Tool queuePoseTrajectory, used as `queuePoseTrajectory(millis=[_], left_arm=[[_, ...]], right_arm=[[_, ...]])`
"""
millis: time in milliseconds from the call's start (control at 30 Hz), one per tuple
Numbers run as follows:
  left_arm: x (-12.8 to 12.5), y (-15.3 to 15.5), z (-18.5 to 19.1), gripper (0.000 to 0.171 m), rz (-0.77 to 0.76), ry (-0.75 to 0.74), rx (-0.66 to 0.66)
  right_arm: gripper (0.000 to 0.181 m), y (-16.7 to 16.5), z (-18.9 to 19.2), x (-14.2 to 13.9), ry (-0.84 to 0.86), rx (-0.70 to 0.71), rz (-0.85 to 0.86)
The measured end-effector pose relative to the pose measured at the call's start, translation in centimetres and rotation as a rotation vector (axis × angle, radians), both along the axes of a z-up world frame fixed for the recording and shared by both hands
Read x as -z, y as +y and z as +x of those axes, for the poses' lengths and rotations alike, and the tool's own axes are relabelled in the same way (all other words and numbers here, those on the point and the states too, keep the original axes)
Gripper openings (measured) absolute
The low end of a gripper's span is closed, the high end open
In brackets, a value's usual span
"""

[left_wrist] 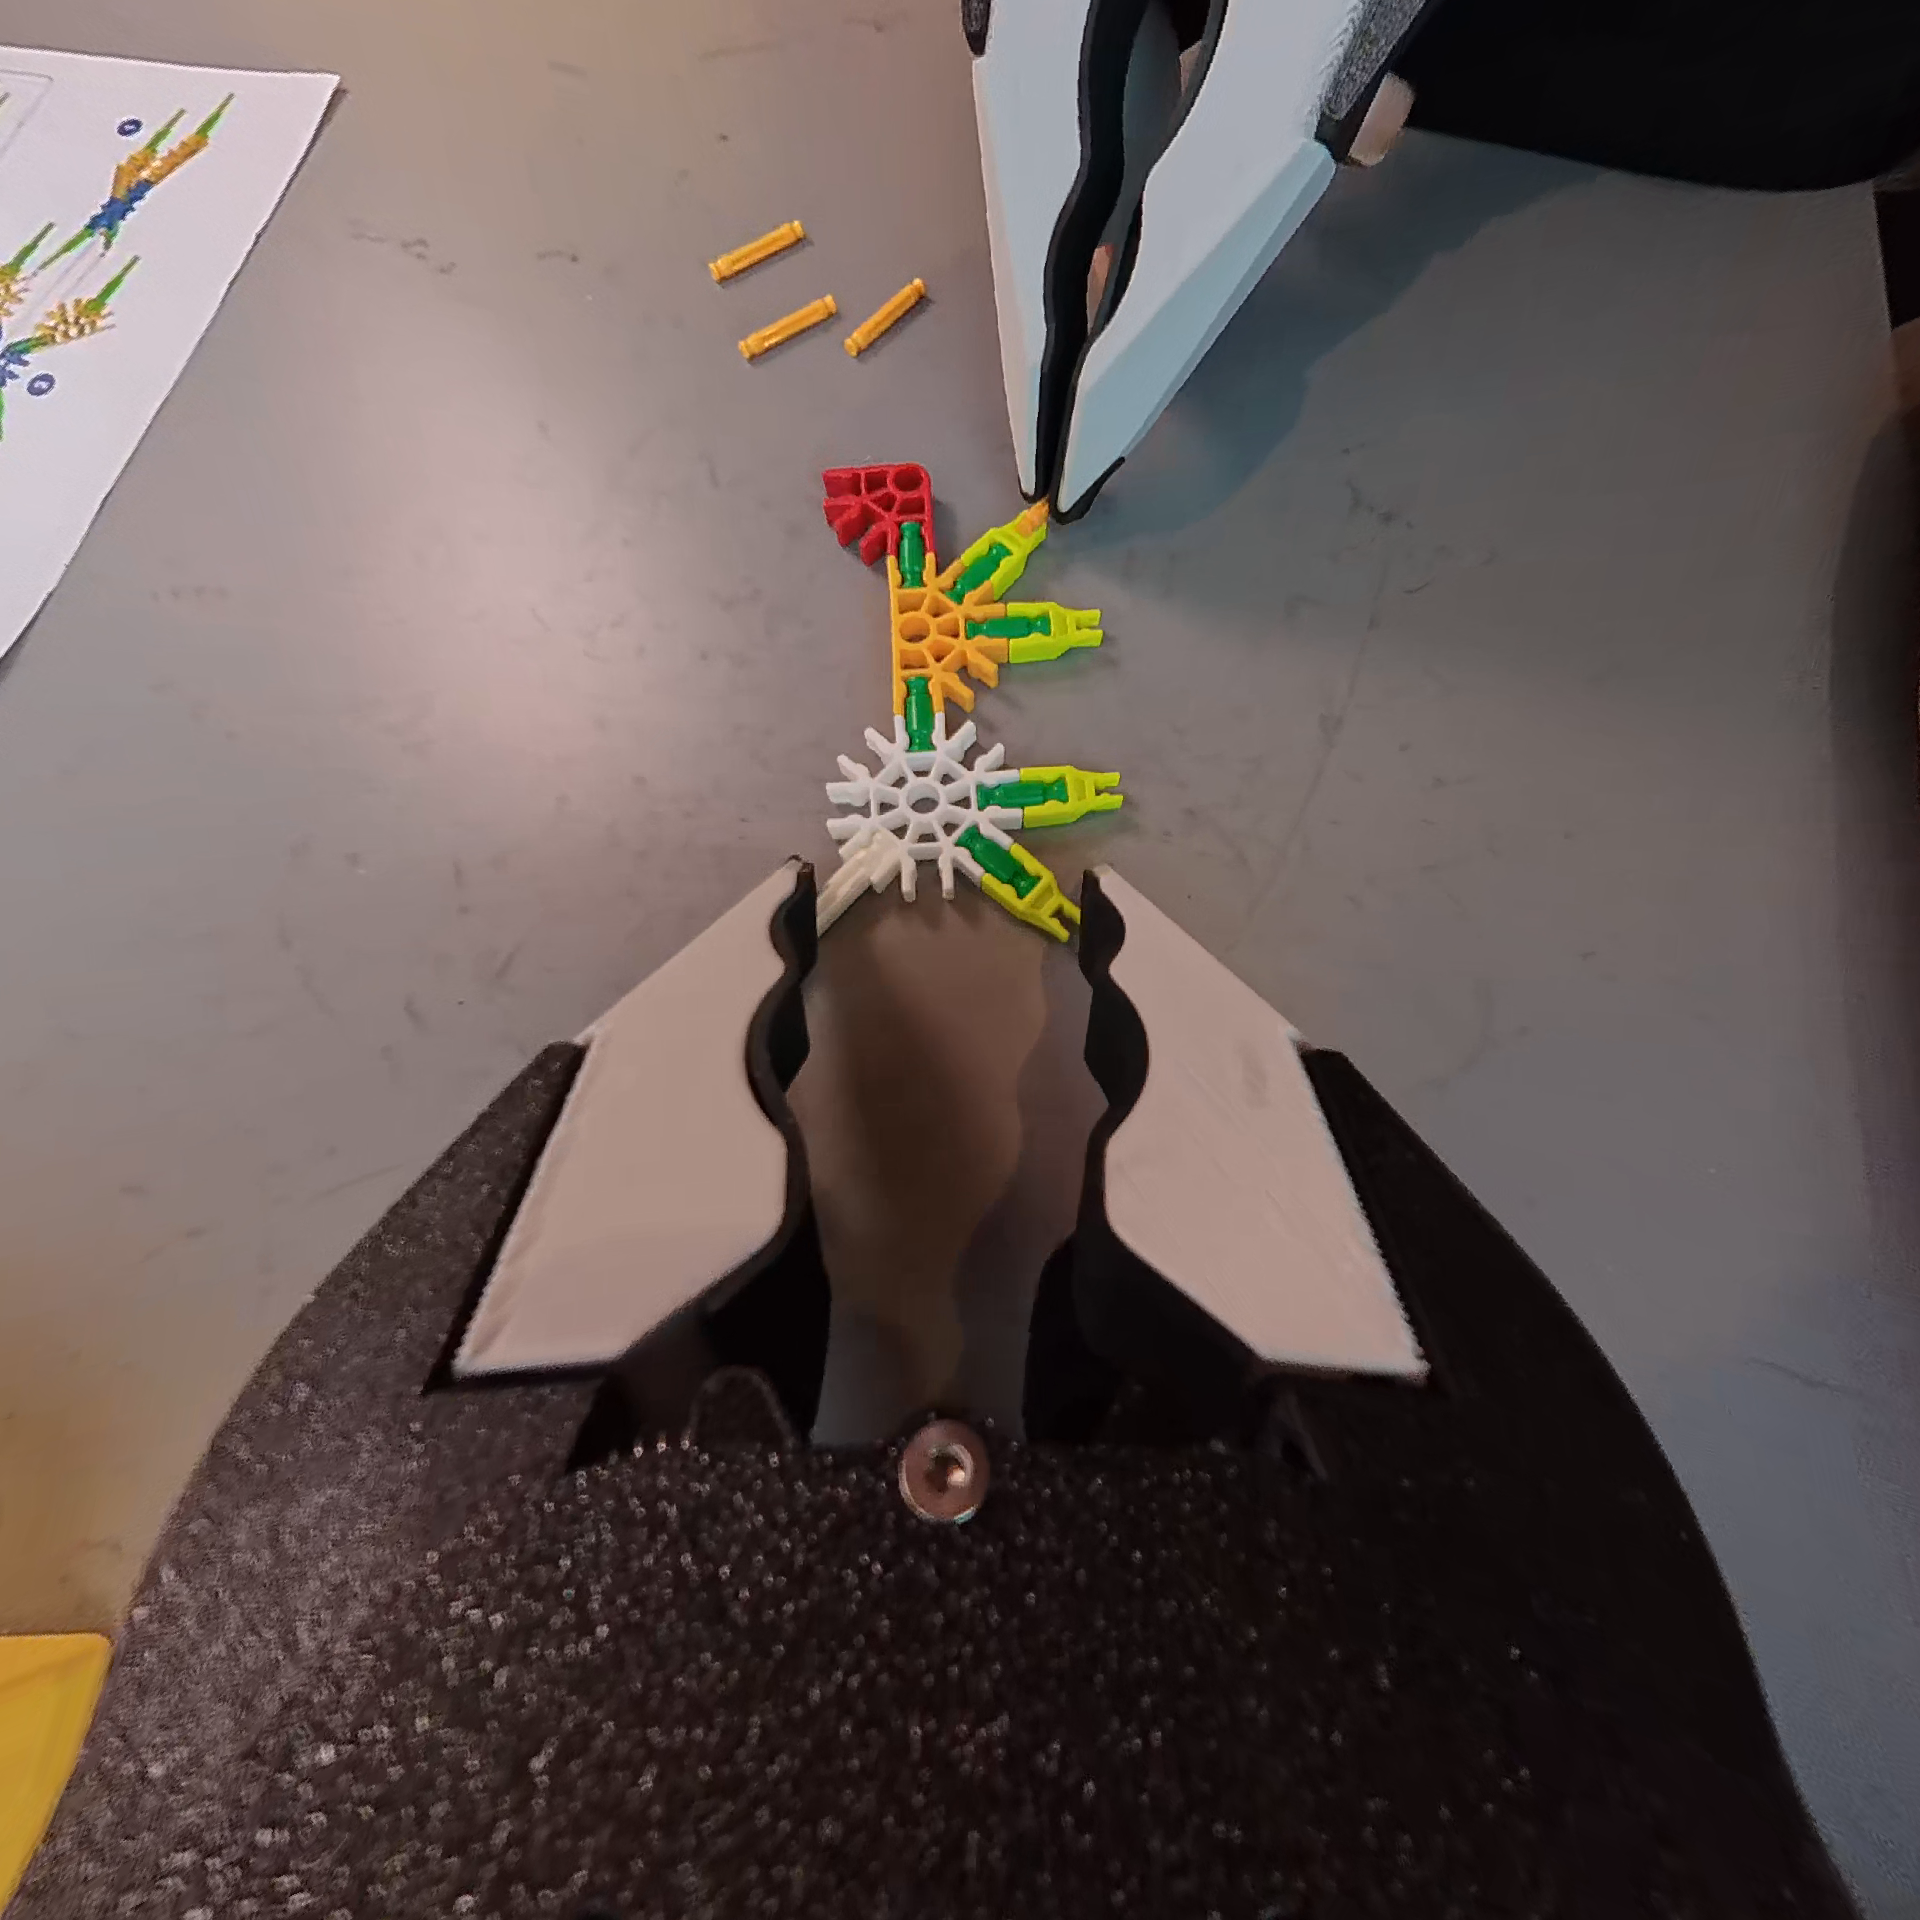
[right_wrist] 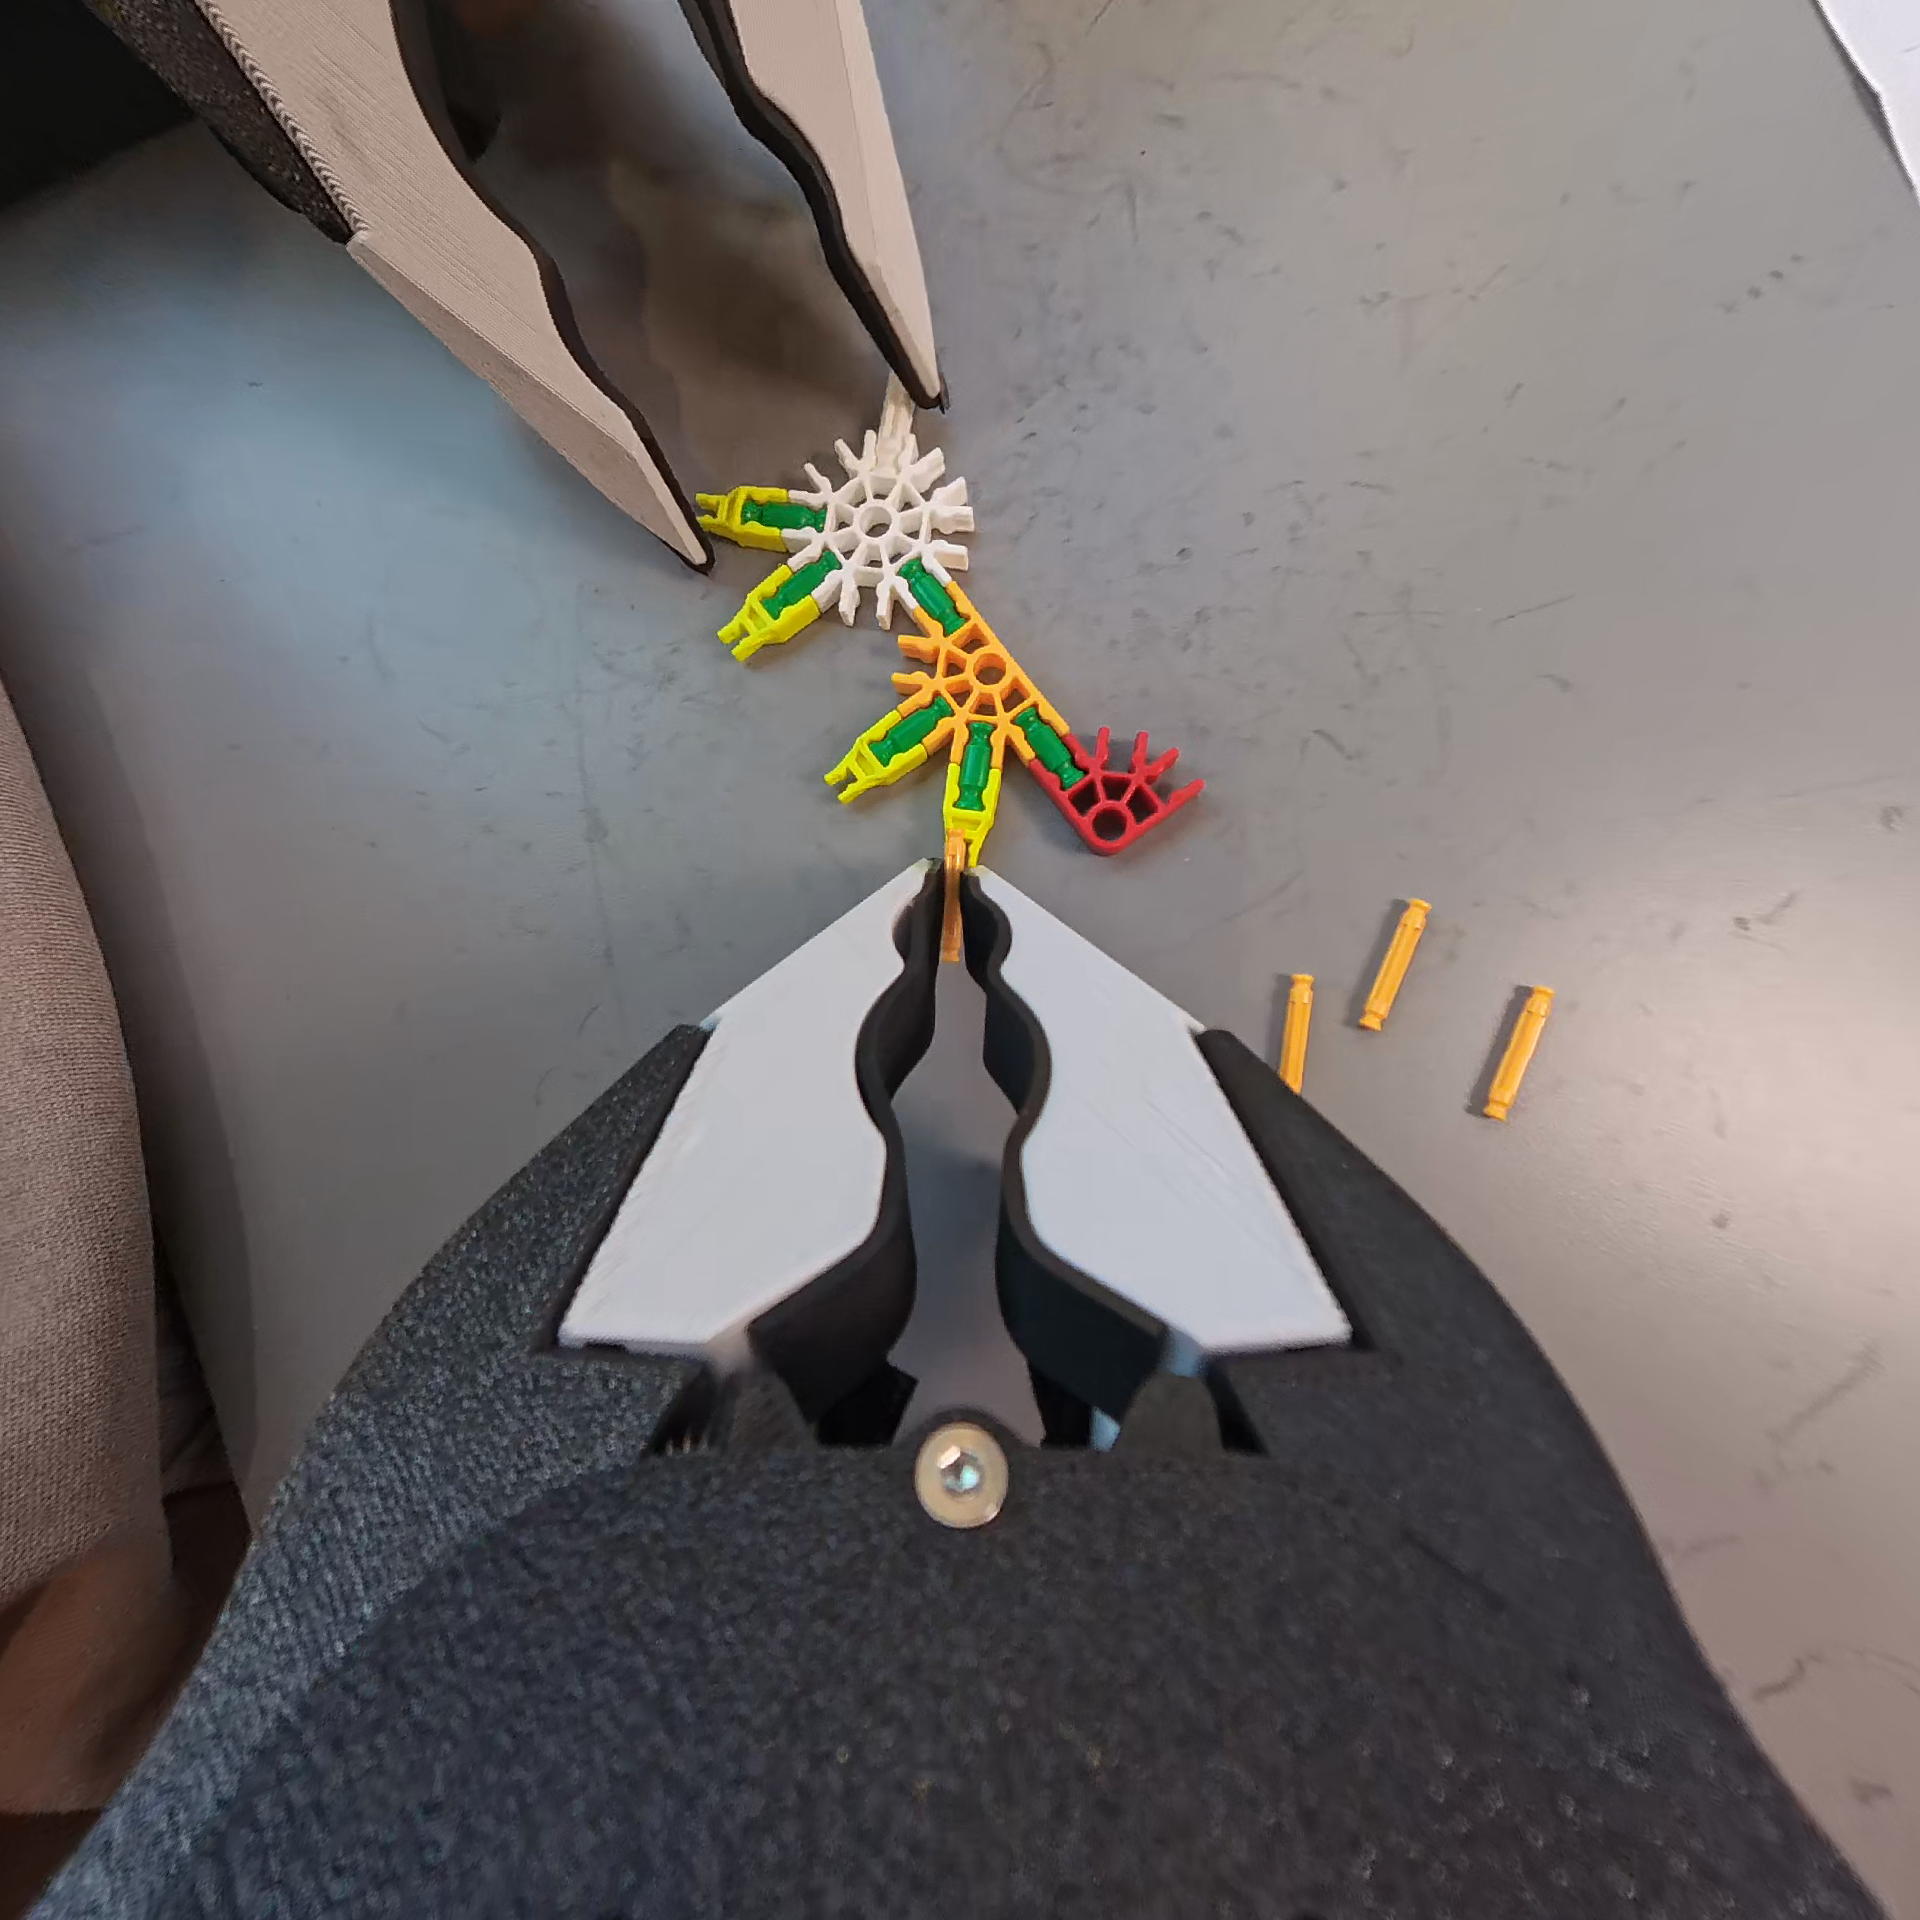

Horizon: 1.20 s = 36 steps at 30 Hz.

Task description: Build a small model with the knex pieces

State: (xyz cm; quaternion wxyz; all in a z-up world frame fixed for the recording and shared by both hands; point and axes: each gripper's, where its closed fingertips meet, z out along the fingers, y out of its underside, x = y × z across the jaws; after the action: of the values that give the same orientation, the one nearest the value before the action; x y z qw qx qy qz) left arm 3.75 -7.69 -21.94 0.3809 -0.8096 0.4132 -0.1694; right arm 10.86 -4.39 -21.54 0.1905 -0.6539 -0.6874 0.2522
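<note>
A printed sheet [left_wrist: 125, 312] with coloured diagrams lies at the far left of the grey worktop [left_wrist: 416, 727], and a yellow thing [left_wrist: 47, 1725] shows at the near left corner. Three loose yellow rods [left_wrist: 821, 291] lie apart from one another beyond the model [left_wrist: 935, 644], which rests flat mid-worktop: a white wheel [left_wrist: 920, 798] joined by a green rod [left_wrist: 918, 717] to an orange hub [left_wrist: 935, 634], with a red corner piece [left_wrist: 881, 507] at the far end and lime clips [left_wrist: 1049, 634] fanned out to the right. The left gripper [left_wrist: 940, 894] has its fingers spread, one tip touching a white rod [left_wrist: 847, 888] that sticks out of the wheel, the other just beside a lime clip; nothing is between them. To the right, the right gripper [right_wrist: 943, 883] has its fingers pressed together, pinching a short orange rod [right_wrist: 952, 914] whose end meets the open end of a lime clip [right_wrist: 966, 821] on the hub. At the left edge of the right wrist view, brown cloth [right_wrist: 62, 1039] shows.
</note>
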Motion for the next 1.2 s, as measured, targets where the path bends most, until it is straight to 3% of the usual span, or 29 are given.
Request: queuePoseTrajectory(millis=[900, 1200], left_arm=[[0.0, -0.5, 0.3, 0.048, -0.006, 0.01, 0.026], [0.1, -0.7, 0.4, 0.045, -0.032, -0.011, 0.023]], right_arm=[[0.0, -0.2, -0.7, -0.4, -0.035, -0.024, 0.015], [0.0, -0.1, -0.9, 0.0, -0.168, -0.075, 0.03]])
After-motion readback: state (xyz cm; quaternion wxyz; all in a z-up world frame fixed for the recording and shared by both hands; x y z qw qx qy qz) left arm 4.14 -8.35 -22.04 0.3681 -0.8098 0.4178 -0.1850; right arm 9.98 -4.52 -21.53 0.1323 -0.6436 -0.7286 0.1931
